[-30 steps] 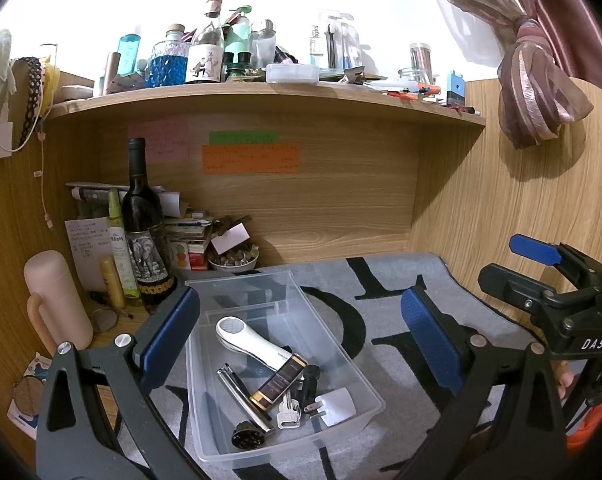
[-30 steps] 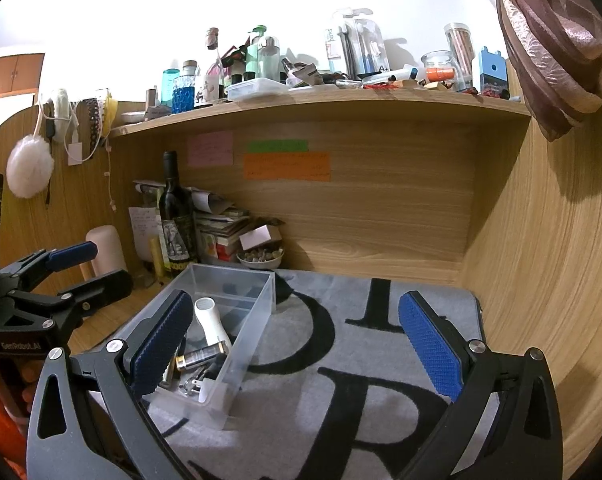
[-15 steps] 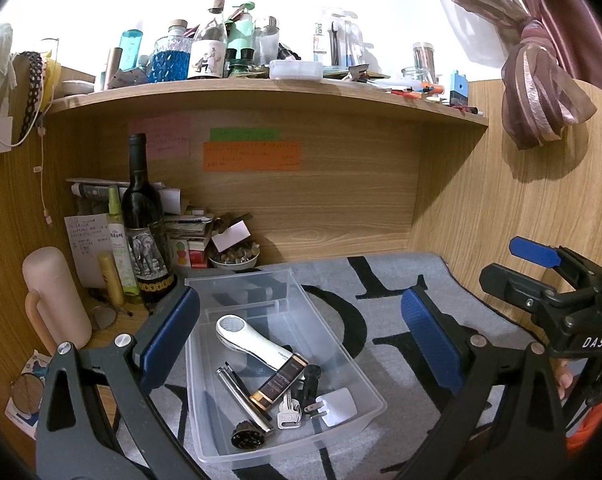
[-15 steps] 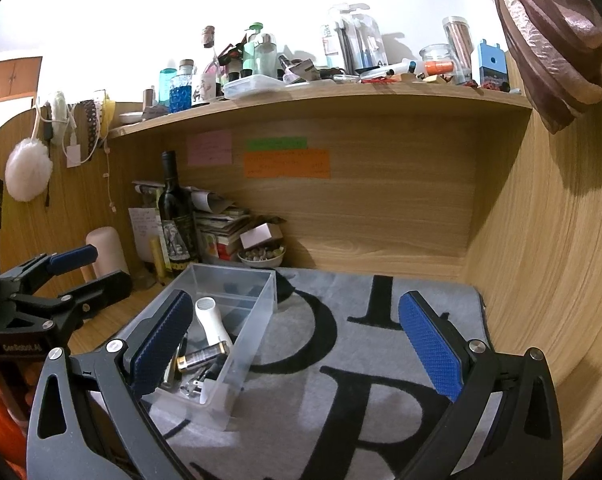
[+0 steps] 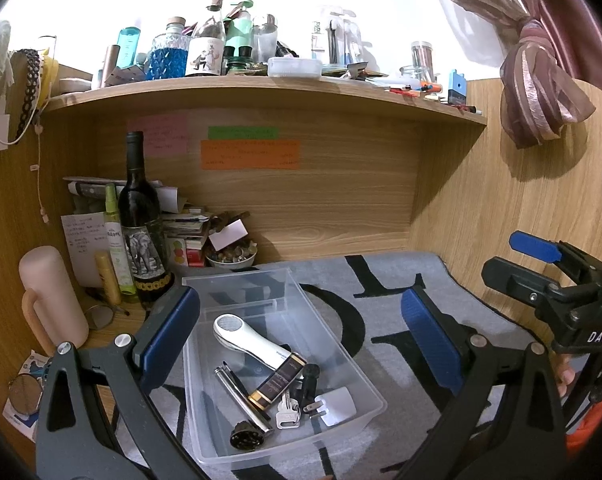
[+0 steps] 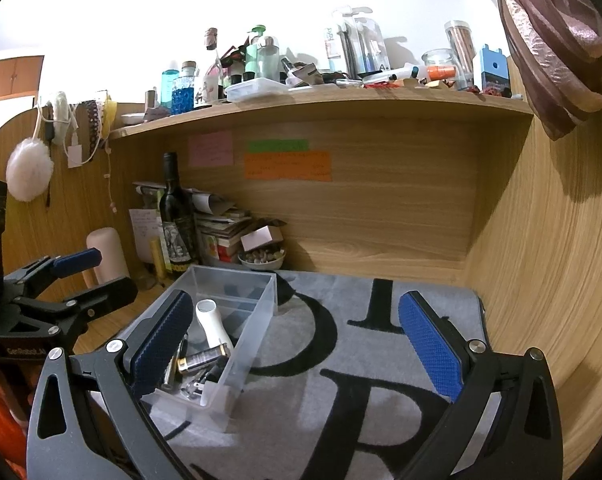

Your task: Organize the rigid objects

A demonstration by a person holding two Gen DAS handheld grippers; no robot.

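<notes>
A clear plastic bin (image 5: 353,364) sits on the grey lettered mat (image 5: 385,312). It holds a white handheld device (image 5: 245,338), a black-and-gold tube (image 5: 277,380), a metal cylinder (image 5: 241,394), a key (image 5: 288,412), a white plug (image 5: 335,406) and a dark round cap (image 5: 243,438). My left gripper (image 5: 301,344) is open and empty above the bin. My right gripper (image 6: 297,348) is open and empty over the mat (image 6: 365,360), just right of the bin (image 6: 257,312). Each gripper shows in the other's view.
A wine bottle (image 5: 141,224), a green spray bottle (image 5: 115,240), a pink mug (image 5: 51,296), stacked booklets and a small bowl (image 5: 231,256) crowd the back left corner. A shelf (image 5: 261,84) above carries several bottles. Wooden walls close the back and right.
Both grippers have stayed open and almost still; the views have shifted only slightly. Nothing in the bin has moved.
</notes>
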